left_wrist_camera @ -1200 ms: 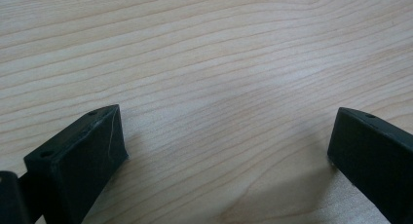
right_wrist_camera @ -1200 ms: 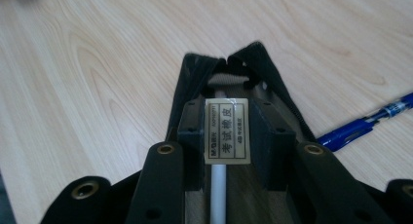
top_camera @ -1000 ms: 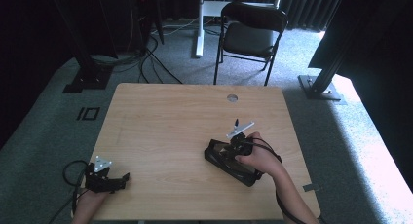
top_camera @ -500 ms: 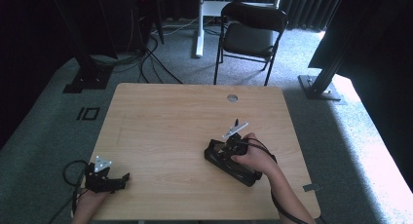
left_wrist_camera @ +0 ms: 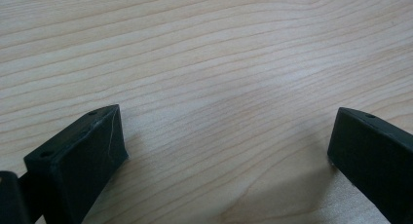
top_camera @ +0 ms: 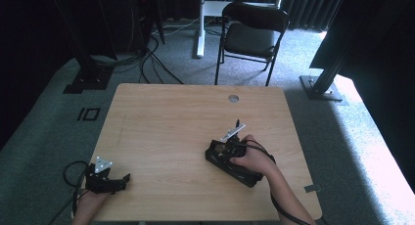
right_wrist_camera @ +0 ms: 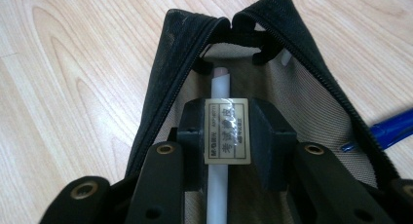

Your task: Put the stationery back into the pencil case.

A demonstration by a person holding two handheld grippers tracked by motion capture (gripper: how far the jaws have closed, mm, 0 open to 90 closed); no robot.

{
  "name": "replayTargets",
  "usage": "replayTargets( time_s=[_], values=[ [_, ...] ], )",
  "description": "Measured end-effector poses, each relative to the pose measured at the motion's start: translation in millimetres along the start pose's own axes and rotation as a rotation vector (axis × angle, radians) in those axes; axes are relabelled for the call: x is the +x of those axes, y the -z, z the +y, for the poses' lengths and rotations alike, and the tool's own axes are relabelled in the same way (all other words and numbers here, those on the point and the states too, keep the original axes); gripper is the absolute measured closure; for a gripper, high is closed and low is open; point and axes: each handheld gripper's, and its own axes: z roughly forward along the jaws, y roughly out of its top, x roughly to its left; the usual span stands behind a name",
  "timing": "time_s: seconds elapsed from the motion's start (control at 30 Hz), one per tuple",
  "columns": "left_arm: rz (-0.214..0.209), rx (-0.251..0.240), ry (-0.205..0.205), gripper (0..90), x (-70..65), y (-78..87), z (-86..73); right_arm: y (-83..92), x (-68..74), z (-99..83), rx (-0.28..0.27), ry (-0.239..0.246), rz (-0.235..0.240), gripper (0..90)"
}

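A black mesh zip pouch [right_wrist_camera: 168, 63] lies open on the wooden table [top_camera: 166, 127], right of its middle [top_camera: 244, 173]. My right gripper [right_wrist_camera: 228, 119] reaches into the pouch's mouth and is shut on a small white eraser with a printed label [right_wrist_camera: 227, 136]. A white pen [right_wrist_camera: 220, 85] lies lengthwise in the pouch under the eraser. In the high view my right gripper [top_camera: 226, 147] is over the pouch's left end. My left gripper [top_camera: 123, 179] rests at the table's front left corner, open, with bare wood between its jaws [left_wrist_camera: 229, 136].
A blue pen [right_wrist_camera: 389, 129] lies at the pouch's right side. The table has a round cable hole [top_camera: 233, 98] near its far edge. A black folding chair [top_camera: 252, 36] stands behind the table, and cables run over the carpet at the left.
My right hand has edged a little toward the pouch's left end, still holding the eraser. The left gripper has not moved.
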Motion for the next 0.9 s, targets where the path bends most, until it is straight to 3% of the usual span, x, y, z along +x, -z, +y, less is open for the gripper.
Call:
replayTargets(
  time_s=[0.2,0.5,0.63,0.7,0.83,0.9],
  values=[
    [0.0,0.0,0.0,0.6,0.0,0.0,0.0,4.3,-1.5,0.2,-0.02,-0.03,0.015,64.4],
    [0.0,0.0,0.0,0.5,0.0,0.0,0.0,22.6,-3.3,-0.3,-0.071,-0.023,0.012,64.3],
    [0.0,0.0,0.0,0.6,0.0,0.0,0.0,40.7,-2.9,0.5,-0.126,-0.018,0.008,64.2],
    [0.0,0.0,0.0,0.6,0.0,0.0,0.0,54.0,-4.7,1.3,-0.18,-0.025,0.001,64.5],
    [0.0,0.0,0.0,0.5,0.0,0.0,0.0,62.3,-9.7,1.7,-0.216,-0.047,-0.015,64.5],
    [0.0,0.0,0.0,0.5,0.0,0.0,0.0,64.2,-14.0,1.6,-0.228,-0.052,-0.046,64.6]
  ],
)
